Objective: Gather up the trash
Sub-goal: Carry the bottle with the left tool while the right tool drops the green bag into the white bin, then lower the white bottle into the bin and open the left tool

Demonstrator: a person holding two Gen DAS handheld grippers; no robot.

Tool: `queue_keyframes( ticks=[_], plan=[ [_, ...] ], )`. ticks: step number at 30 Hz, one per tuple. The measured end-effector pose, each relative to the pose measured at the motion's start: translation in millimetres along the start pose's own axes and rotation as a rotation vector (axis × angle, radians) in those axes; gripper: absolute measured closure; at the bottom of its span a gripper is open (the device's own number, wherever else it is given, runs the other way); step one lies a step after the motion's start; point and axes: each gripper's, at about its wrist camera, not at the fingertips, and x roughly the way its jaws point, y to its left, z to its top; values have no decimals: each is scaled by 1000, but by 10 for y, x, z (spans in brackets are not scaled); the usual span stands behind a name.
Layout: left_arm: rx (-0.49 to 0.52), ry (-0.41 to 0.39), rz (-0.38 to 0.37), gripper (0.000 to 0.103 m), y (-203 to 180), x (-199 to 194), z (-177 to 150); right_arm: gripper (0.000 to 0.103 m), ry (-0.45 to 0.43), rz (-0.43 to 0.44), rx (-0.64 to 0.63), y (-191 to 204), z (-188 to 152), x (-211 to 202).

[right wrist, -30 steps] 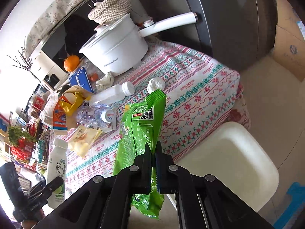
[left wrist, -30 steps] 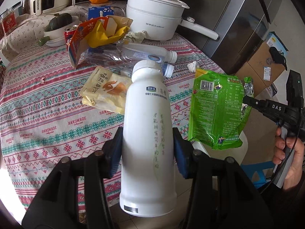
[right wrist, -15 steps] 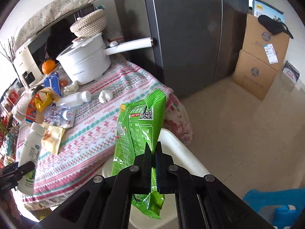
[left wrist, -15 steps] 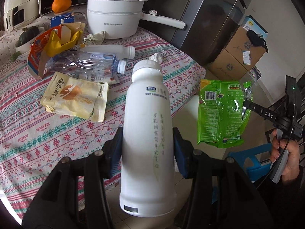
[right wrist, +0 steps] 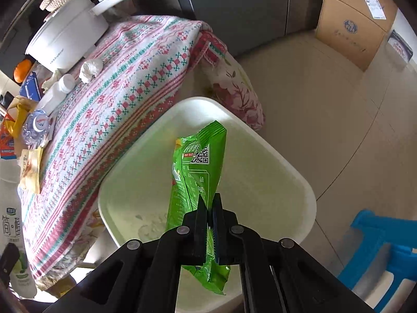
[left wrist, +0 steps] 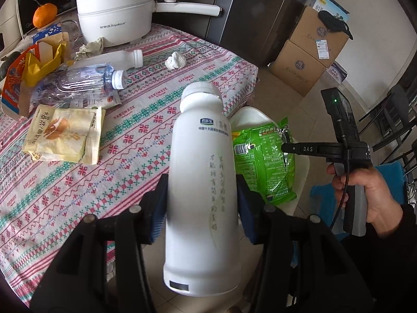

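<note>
My left gripper (left wrist: 202,203) is shut on a tall white bottle (left wrist: 202,172) and holds it upright off the table's edge; the bottle also shows at the far left of the right wrist view (right wrist: 11,234). My right gripper (right wrist: 209,208) is shut on a green snack bag (right wrist: 198,172) that hangs over a white bin (right wrist: 286,177) beside the table. The same bag (left wrist: 265,154), the right gripper (left wrist: 285,147) and the bin's rim (left wrist: 247,114) show in the left wrist view. More trash lies on the patterned tablecloth (left wrist: 130,135): a yellow wrapper (left wrist: 62,133), a crushed clear bottle (left wrist: 75,83), a white bottle (left wrist: 112,58).
A white pot (left wrist: 117,20), an orange carton (left wrist: 23,78), crumpled tissue (left wrist: 176,61) and an orange (left wrist: 44,17) are on the table. A grey fridge (left wrist: 260,13) and cardboard boxes (left wrist: 310,52) stand behind. A blue stool (right wrist: 378,247) stands right of the bin.
Both grippers have swung right, away from the table. The green bag has moved from above the table's edge to over the white bin. Both grips are unchanged.
</note>
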Motion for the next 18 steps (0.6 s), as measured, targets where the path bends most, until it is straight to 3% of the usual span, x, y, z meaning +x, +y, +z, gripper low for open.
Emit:
queue_keyframes(
  ticks=[5, 12, 18],
  plan=[
    [3, 19, -12, 53, -74, 89, 18, 61, -6, 20, 35, -79, 6, -53],
    [37, 42, -45, 52, -386, 321, 69, 49, -79, 77, 31, -110, -36, -492],
    [99, 84, -68, 52, -690, 685, 81, 42, -176, 14, -37, -122, -96, -841]
  ],
)
